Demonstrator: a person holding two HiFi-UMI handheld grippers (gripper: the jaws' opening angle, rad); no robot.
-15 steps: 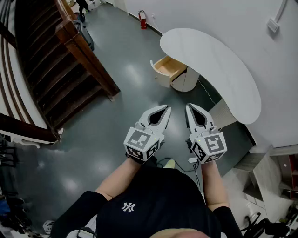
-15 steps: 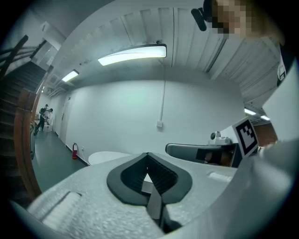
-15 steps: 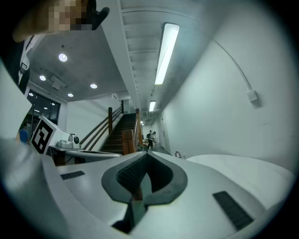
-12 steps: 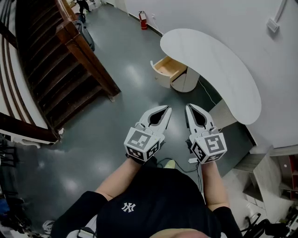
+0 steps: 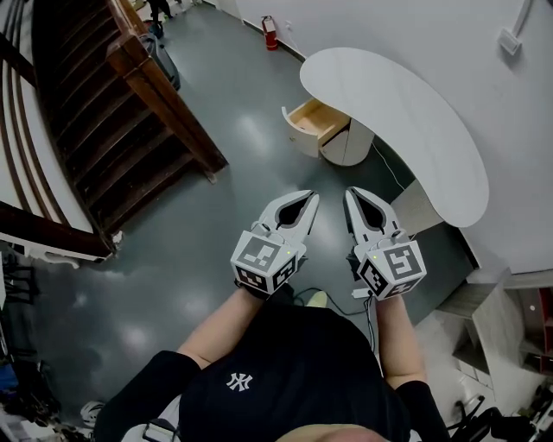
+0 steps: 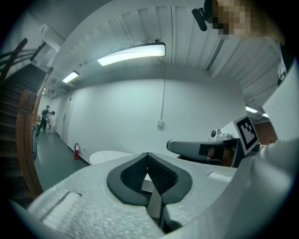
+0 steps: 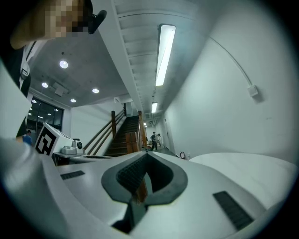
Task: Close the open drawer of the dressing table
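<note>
The white dressing table (image 5: 406, 121) with a curved top stands against the right wall. Its drawer (image 5: 314, 121) sticks out to the left, open, with a pale wood inside. My left gripper (image 5: 313, 198) and right gripper (image 5: 349, 196) hang side by side over the floor, well short of the drawer. Both have their jaws together with nothing between them. In the left gripper view the left gripper (image 6: 147, 154) points level at the tabletop (image 6: 112, 156) and the white wall. The right gripper (image 7: 145, 154) looks level past the tabletop (image 7: 243, 165) toward the stairs.
A dark wooden staircase (image 5: 104, 121) with a heavy newel post fills the left. A red fire extinguisher (image 5: 270, 32) stands by the far wall. A cable (image 5: 384, 173) runs down behind the table. People stand far off (image 5: 158, 10). Grey glossy floor (image 5: 242, 173) lies between me and the drawer.
The view has shifted slightly: the table and drawer sit a touch higher and to the right. Both grippers keep their places and stay shut.
</note>
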